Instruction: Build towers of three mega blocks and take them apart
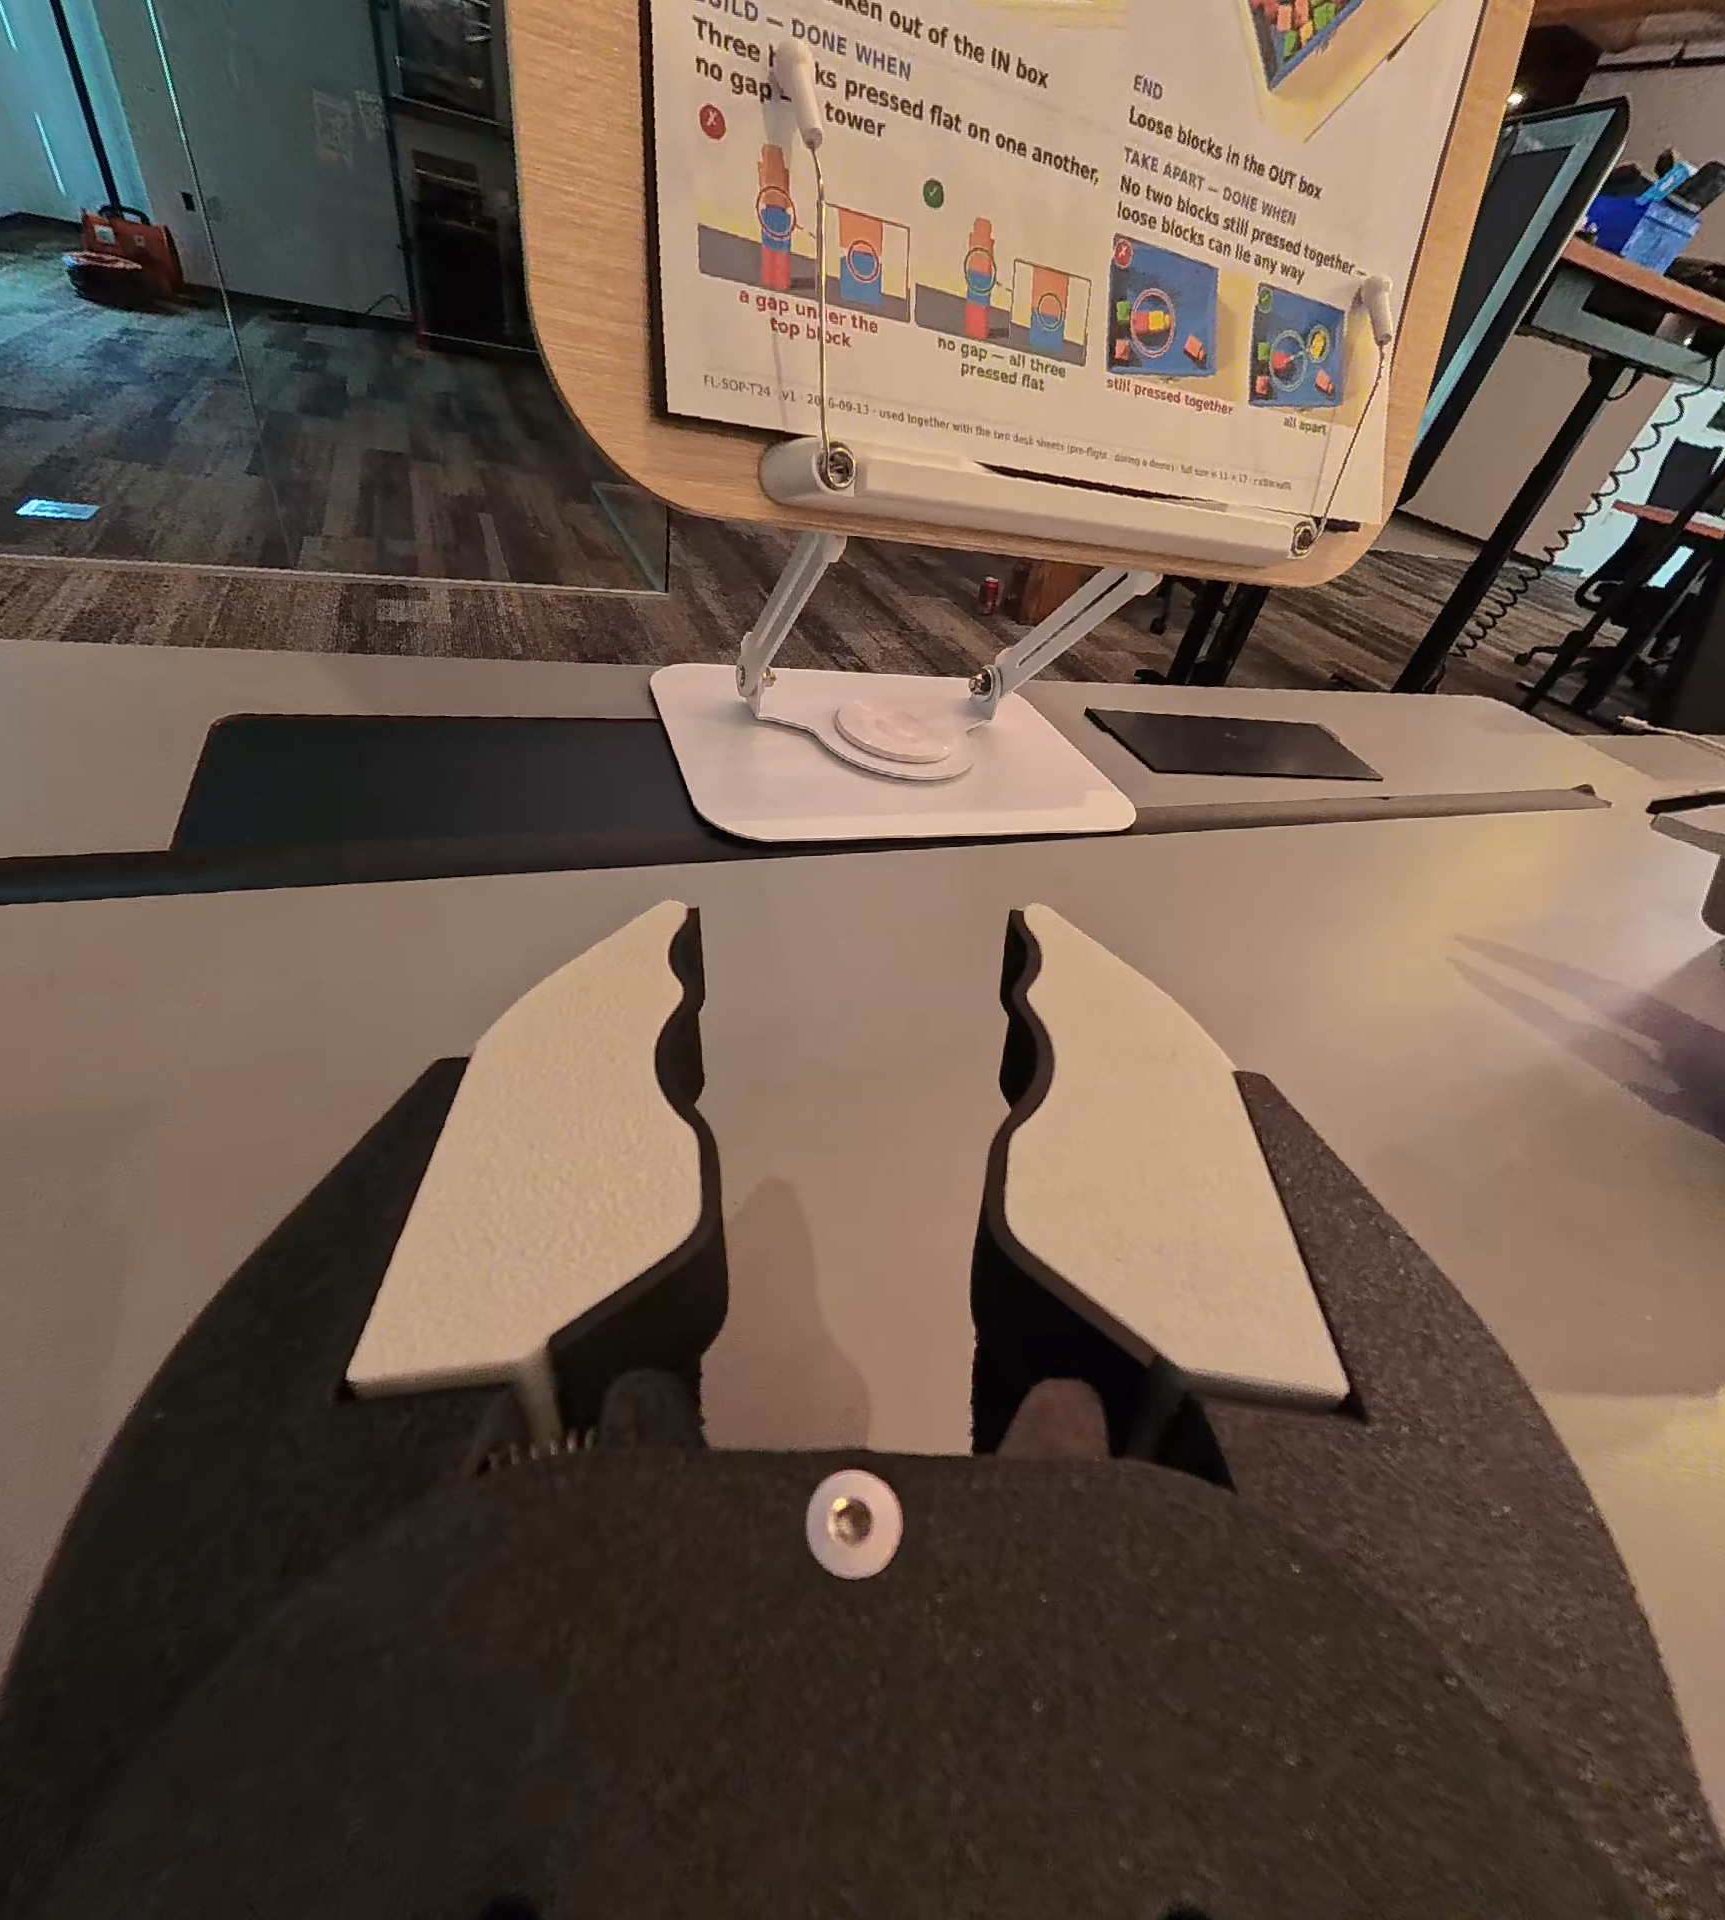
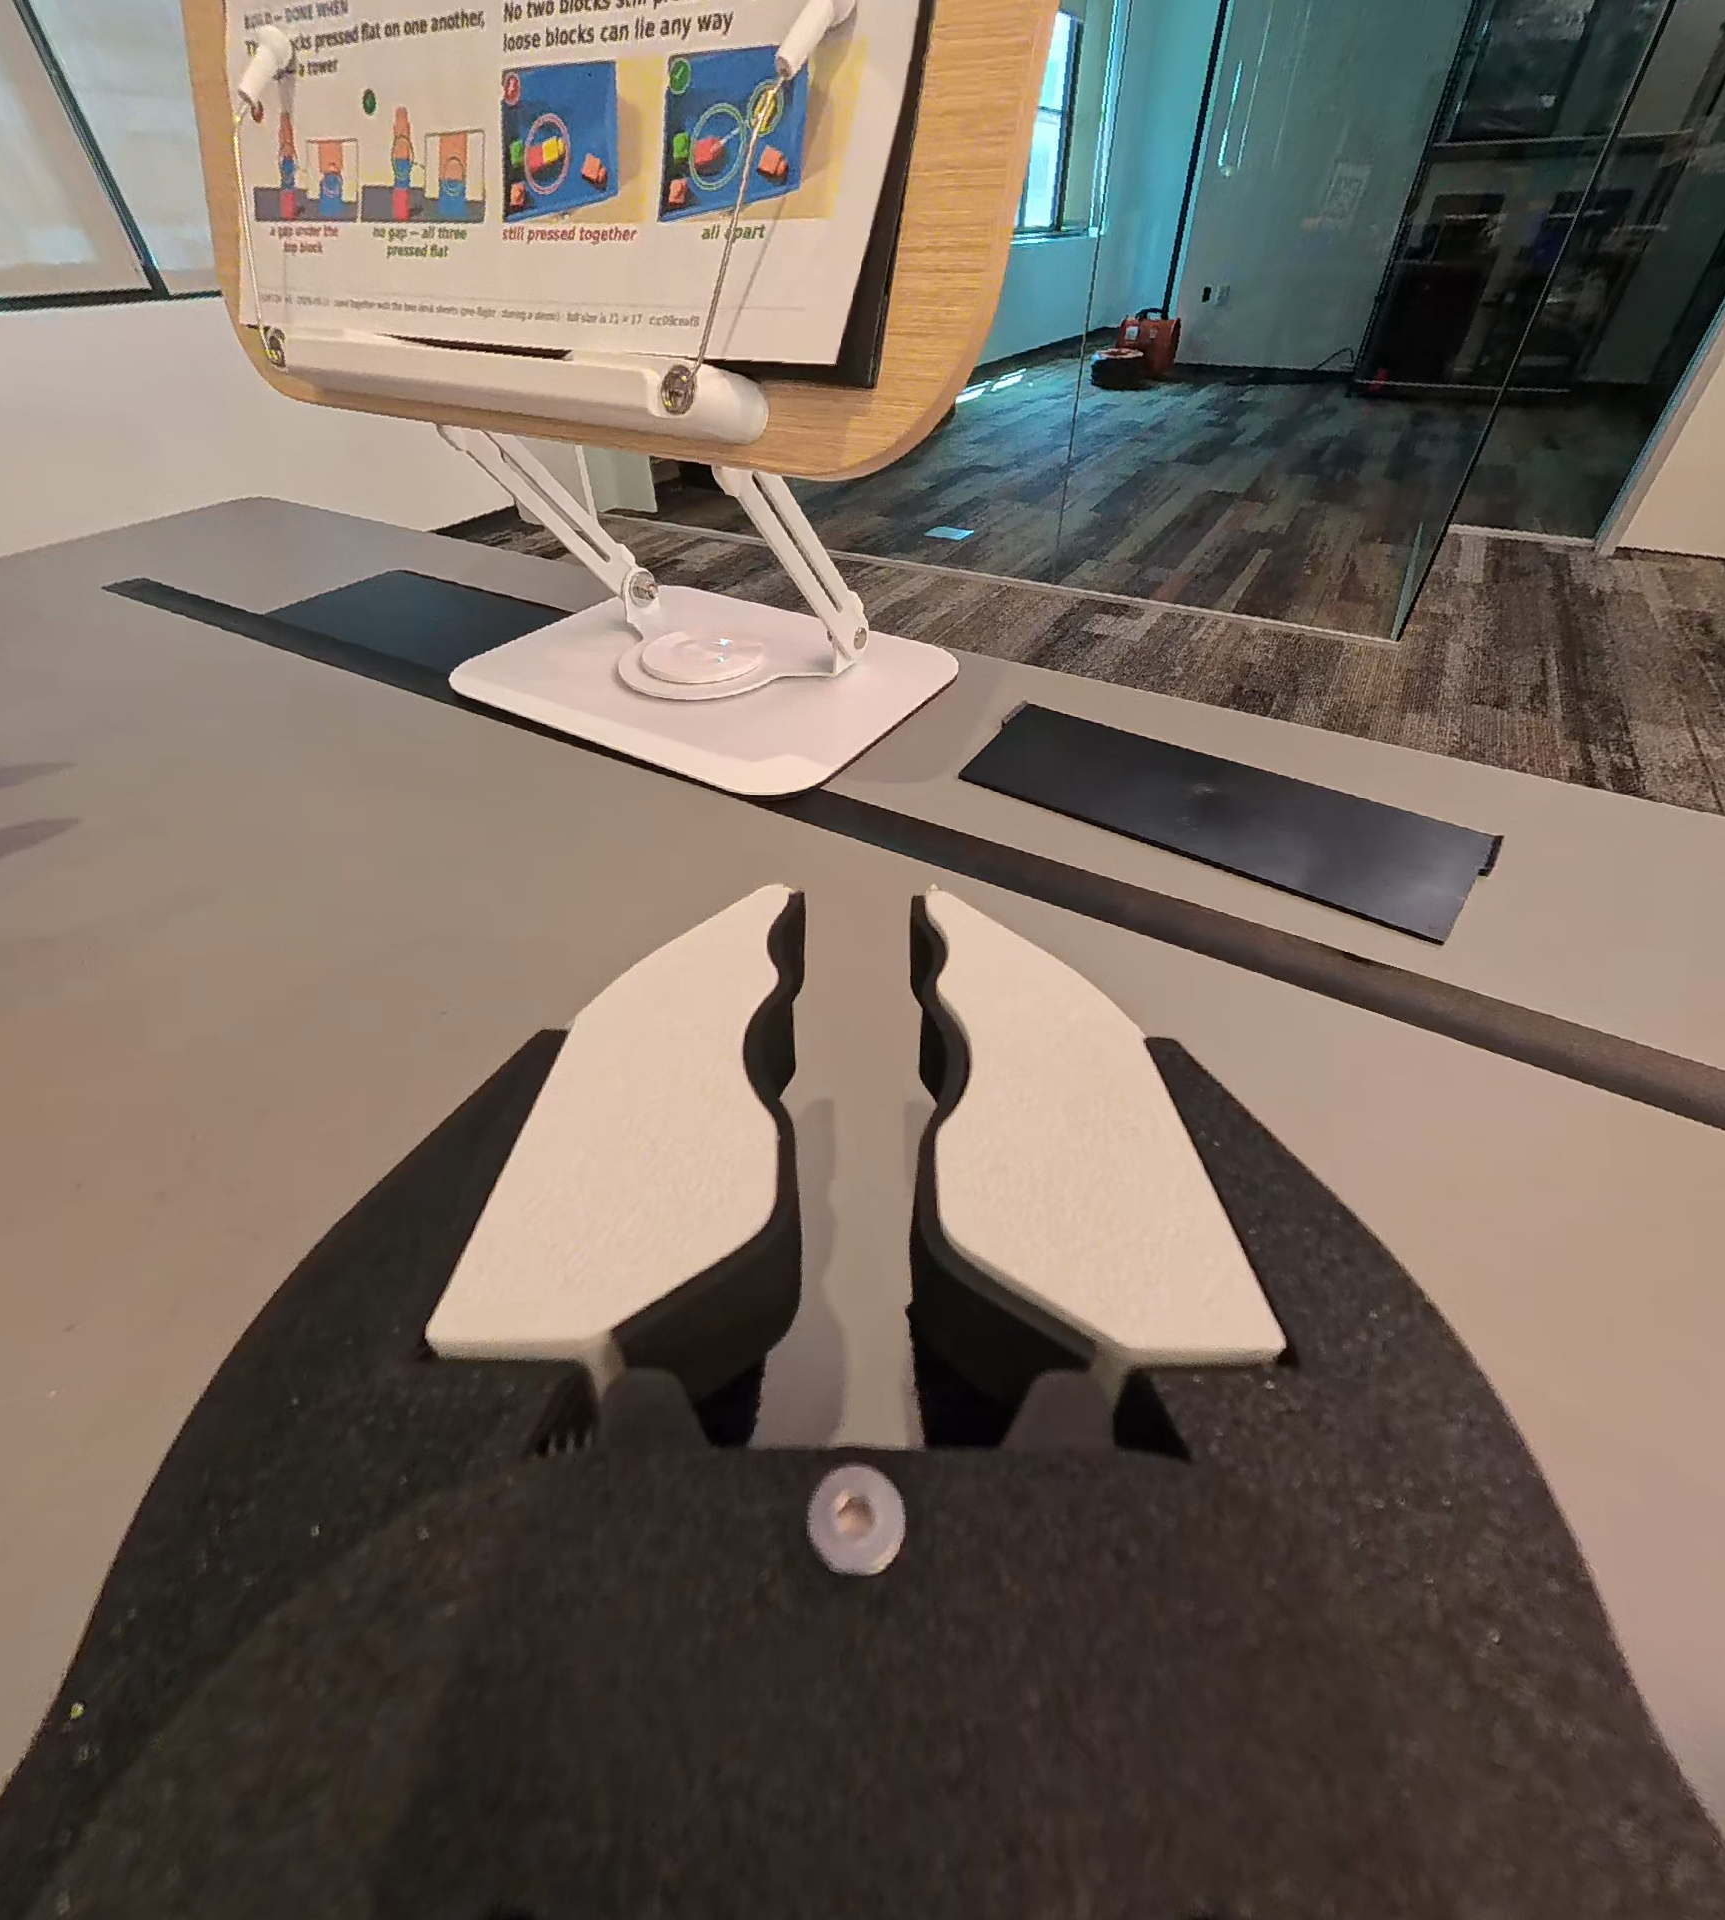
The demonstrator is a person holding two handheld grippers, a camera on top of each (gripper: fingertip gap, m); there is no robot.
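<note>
Hovering empty over grey table (image 1: 214, 1039): left gripper (image 1: 853, 920), right gripper (image 2: 856, 899).

Pale grey smooth tabletop (image 1: 318, 1039) across mid-frame, white metal stand base (image 1: 889, 758) at centre, light wood-grain board (image 1: 577, 260) above, matte black rectangular plate (image 2: 1232, 821) at right, mottled grey-brown striped carpet (image 2: 1357, 582) upper right.

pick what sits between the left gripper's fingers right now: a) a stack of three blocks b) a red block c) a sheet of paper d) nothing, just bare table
d: in the left wrist view the left gripper has its fingers spread apart, with only the grey table showing through the gap, and no blocks in view.
</note>
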